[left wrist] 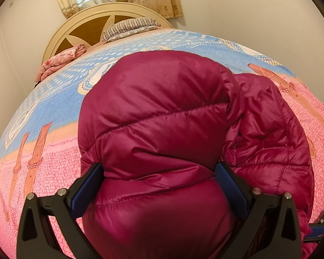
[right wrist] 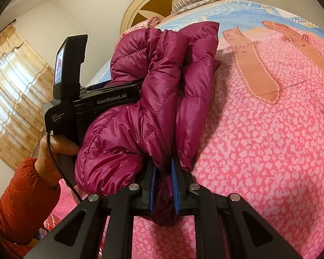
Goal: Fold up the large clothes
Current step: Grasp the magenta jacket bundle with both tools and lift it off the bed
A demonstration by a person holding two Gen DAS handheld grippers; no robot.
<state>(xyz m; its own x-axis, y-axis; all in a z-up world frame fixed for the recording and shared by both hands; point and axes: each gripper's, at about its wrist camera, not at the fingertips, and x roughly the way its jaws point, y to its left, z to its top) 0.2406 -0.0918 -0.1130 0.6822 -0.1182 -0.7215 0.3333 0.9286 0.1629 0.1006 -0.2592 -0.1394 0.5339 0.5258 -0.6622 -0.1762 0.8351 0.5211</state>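
Left gripper (left wrist: 159, 185): jaws wide, pinching bulky magenta down jacket (left wrist: 162, 112).
Right gripper (right wrist: 163, 185): clamped on a thin jacket fold.
Risk: slick shell slips out, fold collapses on bedspread (right wrist: 270, 151).

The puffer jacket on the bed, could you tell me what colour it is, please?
The puffer jacket is a glossy magenta-plum, clearest in the left wrist view.

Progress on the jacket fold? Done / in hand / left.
Done: the magenta puffer jacket is already bundled into thick layers. In hand: left gripper clamps a fat fold, right gripper pinches a thinner one. Left: the bundle still looks lumpy; it needs laying flat on the bedspread and releasing.
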